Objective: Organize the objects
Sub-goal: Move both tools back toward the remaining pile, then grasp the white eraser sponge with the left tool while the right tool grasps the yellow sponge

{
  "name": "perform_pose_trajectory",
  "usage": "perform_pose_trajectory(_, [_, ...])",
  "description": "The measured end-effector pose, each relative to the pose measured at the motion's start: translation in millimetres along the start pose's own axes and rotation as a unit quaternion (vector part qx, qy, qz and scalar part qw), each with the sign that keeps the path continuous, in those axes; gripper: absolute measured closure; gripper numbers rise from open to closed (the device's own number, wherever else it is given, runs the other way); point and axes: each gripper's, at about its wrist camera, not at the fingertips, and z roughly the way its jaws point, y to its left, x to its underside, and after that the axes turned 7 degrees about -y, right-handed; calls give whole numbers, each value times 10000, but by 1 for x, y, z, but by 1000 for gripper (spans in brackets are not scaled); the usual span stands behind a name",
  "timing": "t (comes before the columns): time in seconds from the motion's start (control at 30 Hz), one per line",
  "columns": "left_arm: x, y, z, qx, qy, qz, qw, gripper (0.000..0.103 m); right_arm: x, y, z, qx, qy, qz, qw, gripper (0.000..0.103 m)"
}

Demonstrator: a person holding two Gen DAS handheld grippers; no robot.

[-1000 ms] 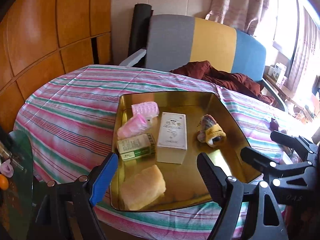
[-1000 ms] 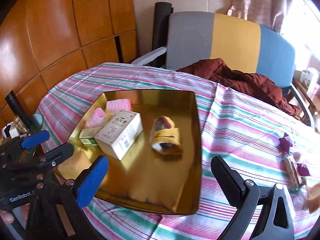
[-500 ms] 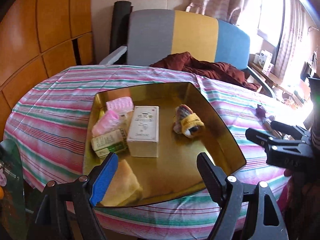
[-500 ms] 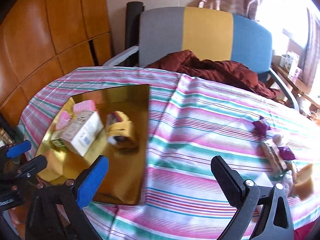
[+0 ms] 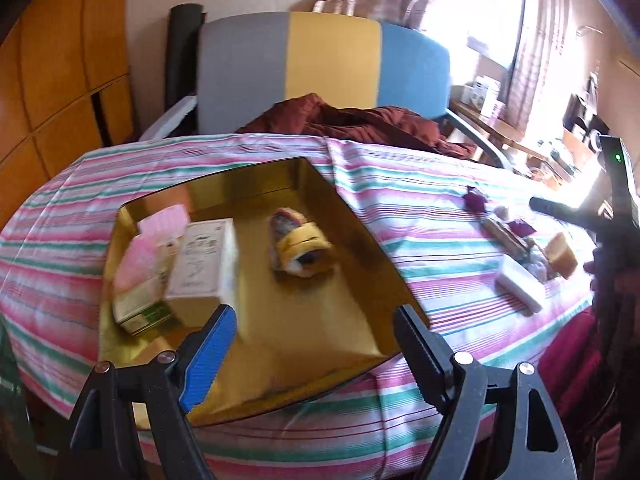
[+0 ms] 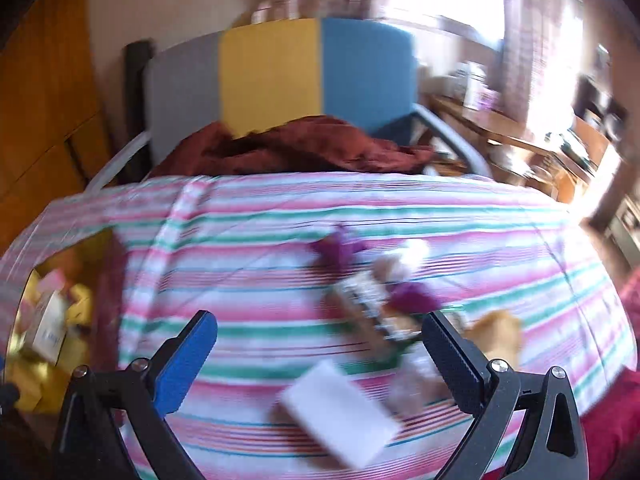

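Striped tablecloth (image 6: 400,216): right gripper (image 6: 320,350) has swung toward the white block (image 6: 340,408).

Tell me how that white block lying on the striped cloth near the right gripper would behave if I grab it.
The white block looks flat and rectangular, so it probably won't roll. It lies flat on the striped cloth, so tipping seems unlikely. Its plain matte look suggests something light, but blur hides its texture, so stiffness is uncertain. The right gripper is open above it.

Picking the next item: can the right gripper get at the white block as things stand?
Probably yes. The right gripper is open and empty, and the white block lies on the cloth just below its fingers with nothing over it. The picture is blurred, so its exact alignment is unclear.
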Motion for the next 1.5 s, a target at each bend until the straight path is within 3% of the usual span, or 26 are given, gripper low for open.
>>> perform_pose_trajectory(0.2, [-11, -45, 12, 399, 91, 443, 9982, 21, 4, -109, 14, 1078, -55, 1328, 9852, 0])
perform_pose_trajectory(0.27, [-13, -64, 18, 560, 146, 618, 9964, 21, 16, -139, 22, 1214, 163, 1960, 9729, 0])
perform_pose_trajectory(0.33, [-15, -84, 25, 724, 224, 784, 9940, 21, 23, -162, 22, 1008, 204, 2682, 9579, 0])
perform_pose_trajectory(0.5, [-15, -136, 53, 1305, 749, 954, 9840, 21, 26, -167, 26, 850, 295, 2846, 9544, 0])
perform_pose_trajectory(0.63, [-14, -170, 86, 1902, 1497, 578, 9685, 22, 26, -164, 23, 817, 226, 2833, 9553, 0])
perform_pose_trajectory(0.8, [-8, -210, 124, 2211, 2194, 250, 9499, 23, 28, -169, 23, 679, 161, 3010, 9511, 0])
perform_pose_trajectory(0.97, [-7, -239, 158, 2212, 2543, -34, 9415, 23, 28, -173, 25, 531, 152, 3144, 9477, 0])
perform_pose_trajectory(1.07, [-8, -249, 179, 2110, 2648, -202, 9407, 23, 30, -176, 25, 455, 142, 3237, 9450, 0])
perform_pose_trajectory(1.2, [-21, -257, 189, 1959, 2430, -180, 9499, 23, 32, -179, 26, 376, 146, 3355, 9412, 0])
perform_pose_trajectory(1.5, [-25, -280, 206, 1366, 2179, 643, 9642, 23, 36, -186, 28, 353, 207, 3529, 9348, 0])
